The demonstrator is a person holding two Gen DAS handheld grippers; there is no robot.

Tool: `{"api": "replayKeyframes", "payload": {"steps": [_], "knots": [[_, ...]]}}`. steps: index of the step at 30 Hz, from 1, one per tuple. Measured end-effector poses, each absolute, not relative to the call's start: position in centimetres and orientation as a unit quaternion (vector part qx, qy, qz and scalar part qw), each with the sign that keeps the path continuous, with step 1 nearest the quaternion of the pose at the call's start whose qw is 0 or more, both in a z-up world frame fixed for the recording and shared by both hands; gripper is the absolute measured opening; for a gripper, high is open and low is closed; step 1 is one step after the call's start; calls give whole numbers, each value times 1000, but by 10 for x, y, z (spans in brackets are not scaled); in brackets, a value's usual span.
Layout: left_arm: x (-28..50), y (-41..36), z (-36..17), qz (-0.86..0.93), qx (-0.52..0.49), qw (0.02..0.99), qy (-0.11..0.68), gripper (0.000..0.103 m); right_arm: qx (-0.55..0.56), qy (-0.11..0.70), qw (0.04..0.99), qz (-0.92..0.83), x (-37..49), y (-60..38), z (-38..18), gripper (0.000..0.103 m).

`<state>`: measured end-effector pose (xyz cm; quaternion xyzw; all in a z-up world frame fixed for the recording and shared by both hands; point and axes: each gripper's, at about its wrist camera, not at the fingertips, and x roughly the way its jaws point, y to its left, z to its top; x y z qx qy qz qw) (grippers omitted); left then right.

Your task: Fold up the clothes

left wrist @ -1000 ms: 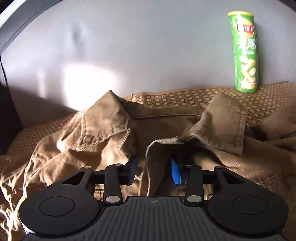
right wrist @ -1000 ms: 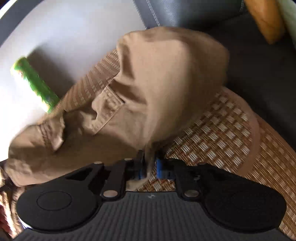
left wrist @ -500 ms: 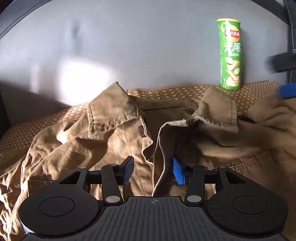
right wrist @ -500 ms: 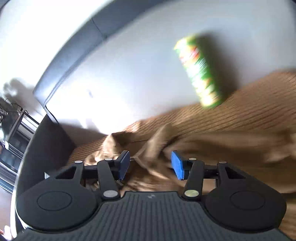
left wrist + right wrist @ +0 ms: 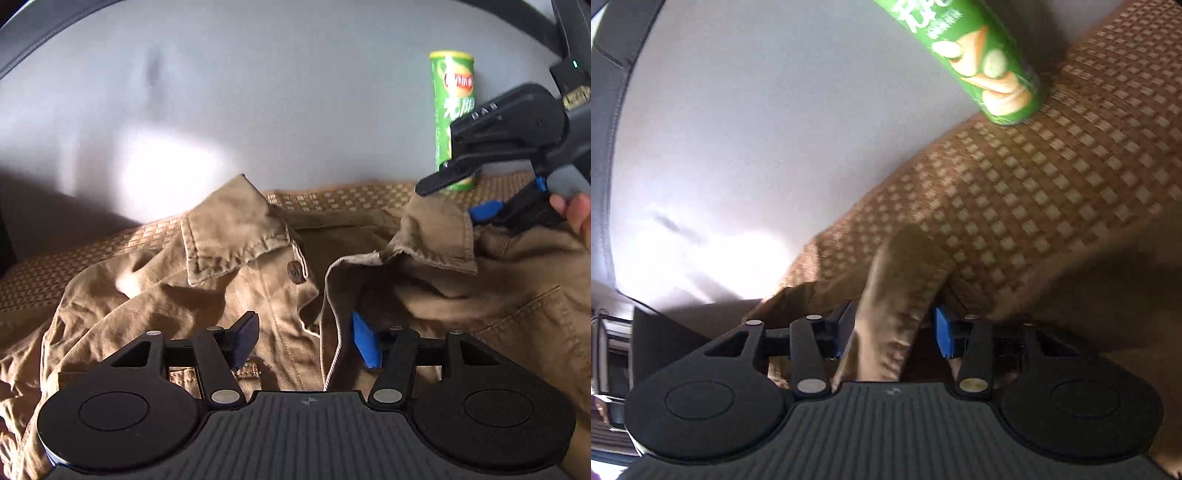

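While your left gripper [image 5: 301, 343] opens astride the tan cotton shirt's [image 5: 147, 314] placket, your right gripper [image 5: 892, 332], half-open, straddles the collar point ahead, unpinched.

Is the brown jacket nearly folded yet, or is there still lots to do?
Only starting. Done: the jacket lies face up on the woven mat, collar open. In hand: the left tool is opening over the front edge, gripping nothing; the right tool straddles a collar tip. Left: sleeves and body are crumpled, no fold made.
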<state>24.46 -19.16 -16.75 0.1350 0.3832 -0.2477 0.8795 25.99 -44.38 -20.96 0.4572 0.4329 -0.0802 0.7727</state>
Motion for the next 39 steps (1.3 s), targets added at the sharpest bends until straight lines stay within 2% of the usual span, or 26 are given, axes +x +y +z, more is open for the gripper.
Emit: {"api": "replayKeyframes", "payload": {"steps": [2, 3, 4, 5, 6, 7, 9, 11, 13, 16, 19, 21, 22, 24, 26, 27, 28, 29, 30, 31, 34, 38, 39], "knots": [[247, -197, -174, -242, 148, 875, 391, 69, 455, 437, 771, -91, 269, -447, -213, 51], [249, -197, -177, -242, 145, 874, 397, 63, 451, 440, 770, -95, 275, -447, -216, 52], [250, -197, -180, -242, 141, 872, 402, 41, 438, 444, 776, -97, 279, -443, -215, 47], [251, -196, -182, -254, 127, 867, 410, 21, 418, 449, 783, -97, 283, -439, -213, 35], [250, -193, -182, -264, 113, 864, 413, 15, 392, 445, 800, -88, 285, -434, -207, 20], [247, -192, -180, -267, 114, 867, 404, 13, 360, 435, 822, -74, 286, -427, -198, 16], [241, -190, -177, -271, 118, 874, 387, 13, 285, 390, 876, -16, 281, -412, -173, 15], [241, -189, -177, -273, 109, 875, 384, 14, 258, 360, 897, 4, 277, -409, -162, 14], [243, -189, -182, -270, 101, 873, 393, 15, 256, 363, 896, -22, 282, -415, -170, 9], [243, -190, -192, -270, 105, 874, 390, 21, 260, 376, 888, -40, 297, -421, -198, 8], [241, -188, -196, -271, 108, 879, 376, 22, 270, 383, 882, -51, 308, -426, -226, 3], [240, -186, -195, -271, 106, 881, 374, 23, 284, 376, 881, -45, 311, -428, -232, 3], [239, -184, -192, -270, 103, 880, 377, 25, 287, 379, 878, -47, 312, -429, -227, 4], [234, -179, -184, -268, 104, 881, 376, 33, 291, 371, 881, -39, 303, -434, -206, 13], [227, -175, -171, -265, 114, 882, 372, 37, 289, 360, 887, -20, 291, -440, -180, 14], [222, -174, -165, -266, 120, 881, 372, 38, 276, 359, 891, -5, 281, -444, -166, 18], [222, -179, -157, -270, 127, 880, 369, 46, 257, 361, 896, 8, 270, -447, -151, 30], [221, -183, -151, -271, 138, 880, 364, 46, 228, 360, 905, 14, 258, -450, -137, 38], [219, -190, -145, -271, 151, 881, 358, 46, 195, 356, 914, 11, 246, -454, -125, 53], [218, -198, -140, -270, 165, 881, 352, 48, 165, 351, 922, 4, 235, -459, -115, 59], [218, -218, -129, -261, 172, 879, 359, 48, 149, 358, 921, -28, 217, -485, -94, 59], [232, -245, -120, -255, 178, 882, 353, 50, 103, 388, 916, -19, 205, -506, -103, 60], [237, -254, -118, -254, 189, 882, 350, 51, 93, 395, 914, -15, 204, -509, -107, 64]]}}
